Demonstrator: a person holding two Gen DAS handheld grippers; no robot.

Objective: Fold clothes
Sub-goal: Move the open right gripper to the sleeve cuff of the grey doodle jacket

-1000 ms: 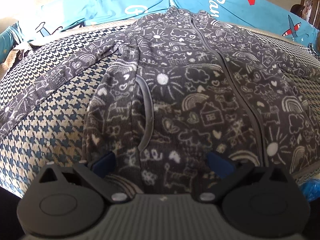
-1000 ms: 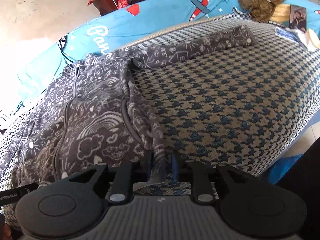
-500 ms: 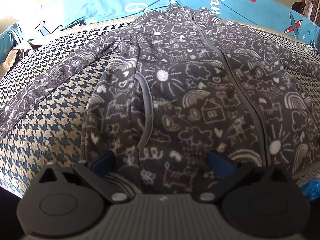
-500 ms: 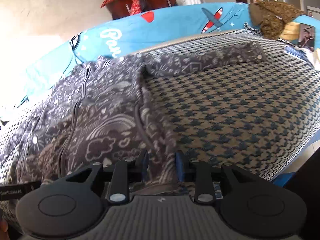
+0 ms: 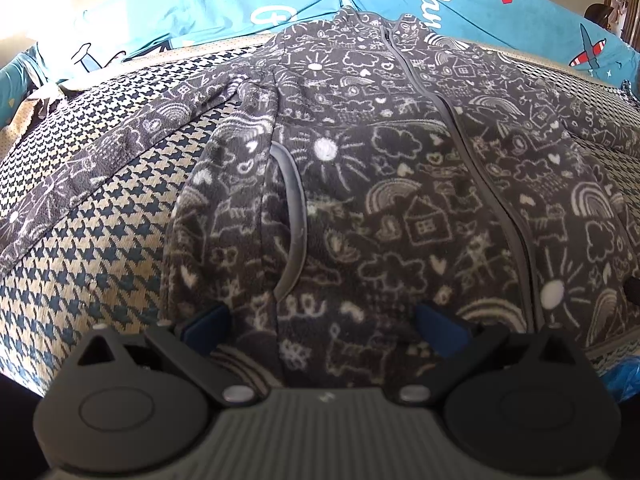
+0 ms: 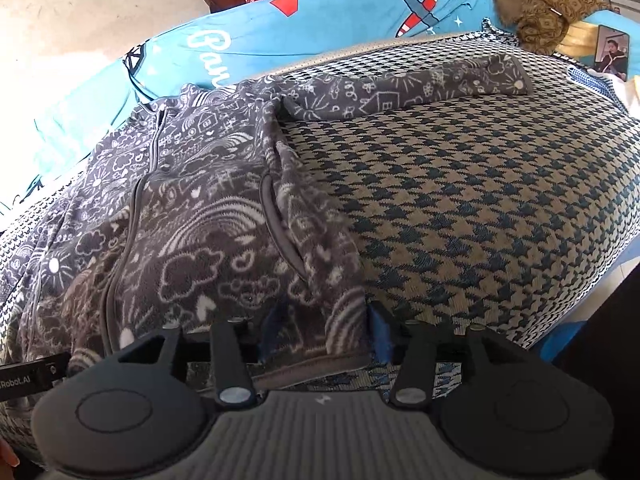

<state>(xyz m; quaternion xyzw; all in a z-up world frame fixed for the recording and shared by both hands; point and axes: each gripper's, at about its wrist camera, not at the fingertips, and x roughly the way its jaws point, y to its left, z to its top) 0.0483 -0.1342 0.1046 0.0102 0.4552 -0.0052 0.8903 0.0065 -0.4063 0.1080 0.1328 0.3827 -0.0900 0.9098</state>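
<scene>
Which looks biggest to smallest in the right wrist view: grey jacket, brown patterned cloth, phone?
1. grey jacket
2. brown patterned cloth
3. phone

The cloth and phone lie at the far edge, so their smaller look is partly down to distance.

Daylit, sharp centre; overexposed glare far upper-left beyond each claw; strong fisheye bending, dark vignetted corners

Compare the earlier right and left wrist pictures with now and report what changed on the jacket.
The right gripper, pinched on the hem corner of the jacket a second ago, has let go; its jaws are opening, the hem lying slack between them. The jacket settled flat. The left gripper stayed wide open over the hem, and the sleeves stayed spread on the houndstooth cover.
</scene>
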